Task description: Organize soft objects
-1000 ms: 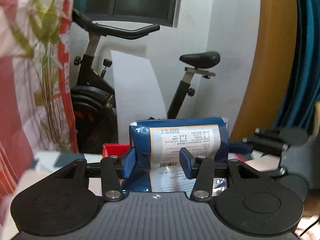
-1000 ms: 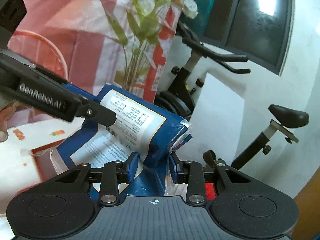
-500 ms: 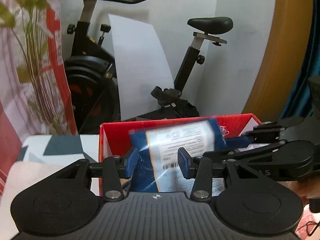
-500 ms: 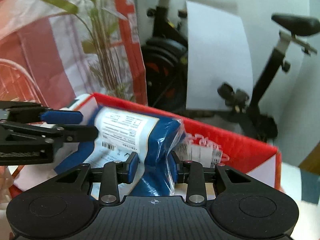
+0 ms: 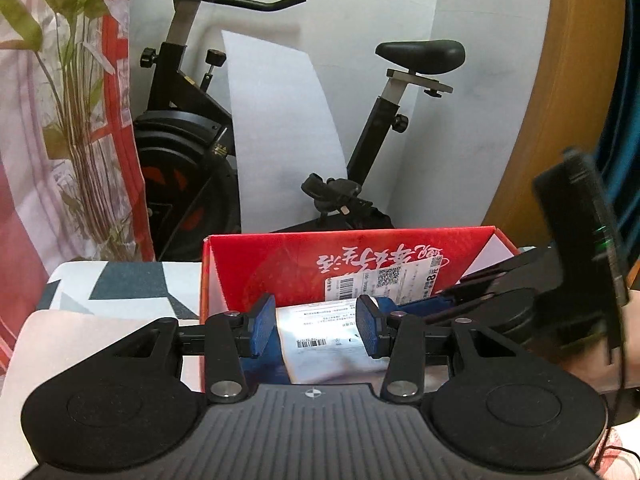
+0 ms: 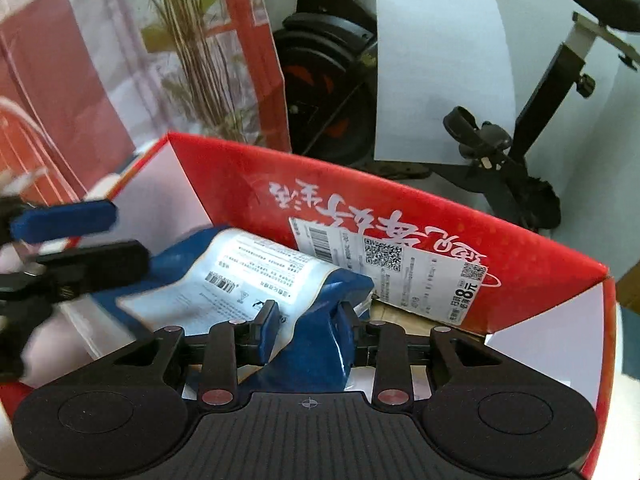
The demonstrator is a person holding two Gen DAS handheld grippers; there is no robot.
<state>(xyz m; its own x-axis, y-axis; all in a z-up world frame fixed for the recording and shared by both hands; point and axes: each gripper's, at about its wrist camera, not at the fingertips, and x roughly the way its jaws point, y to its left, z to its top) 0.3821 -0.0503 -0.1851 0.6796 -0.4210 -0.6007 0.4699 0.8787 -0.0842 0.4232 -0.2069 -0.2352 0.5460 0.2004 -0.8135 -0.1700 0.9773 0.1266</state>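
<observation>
- Since the earlier frames the blue soft pack [image 6: 280, 280] has come down from above the red cardboard box [image 5: 280, 268] to inside its walls, so the placing looks nearly done.
- The left gripper [image 5: 316, 330] is partly open, its pads clamping the pack's labelled end.
- The right gripper [image 6: 308, 326] is narrower, pinching the pack's blue end.
- Count: one pack, one box, two grippers.
- Behind the box stands one exercise bike [image 5: 384, 128].

The soft package [image 6: 280, 276] lies inside the box [image 6: 224, 168], in front of its rear wall. An exercise bike [image 5: 384, 128] stands behind the box.
</observation>
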